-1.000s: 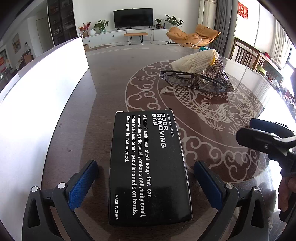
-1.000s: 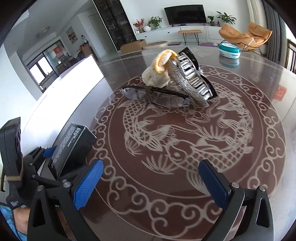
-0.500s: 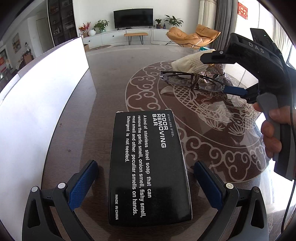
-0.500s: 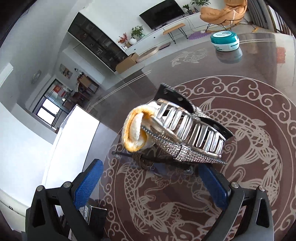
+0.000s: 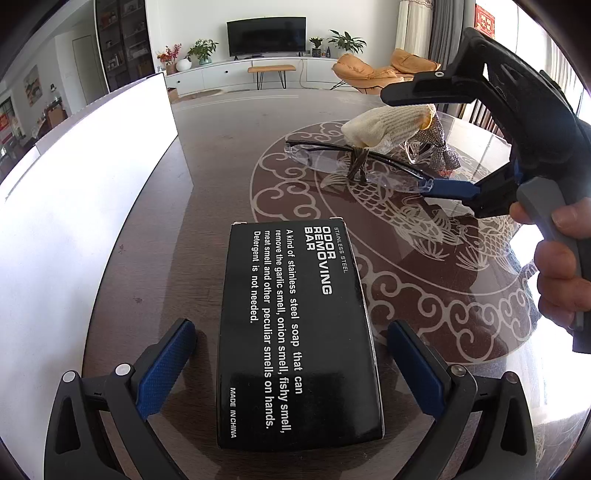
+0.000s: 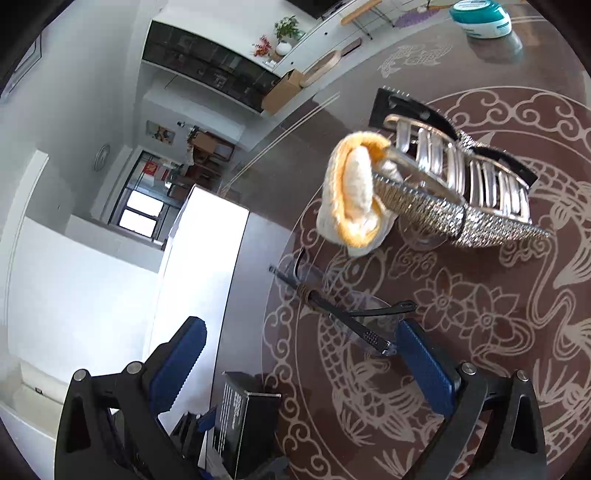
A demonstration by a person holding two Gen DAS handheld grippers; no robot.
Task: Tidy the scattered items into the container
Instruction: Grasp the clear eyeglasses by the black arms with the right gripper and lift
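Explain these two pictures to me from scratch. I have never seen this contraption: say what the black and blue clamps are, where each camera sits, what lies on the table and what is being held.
There is no robot. A person holds a hand-operated gripper in each hand, and each carries a wide-angle camera looking forward along its two blue-padded fingers.

In the left camera's view, the left gripper is open, its fingers on either side of a black box lying flat on the table, not squeezing it. A bare hand grips the handle of the other tool.

In the right camera's view, the right gripper is open too, one finger beside a pair of glasses. Further back lie a knitted glove, a sparkly hair clip and a teal tub. The tall white container stands on the left.

Nothing is held.
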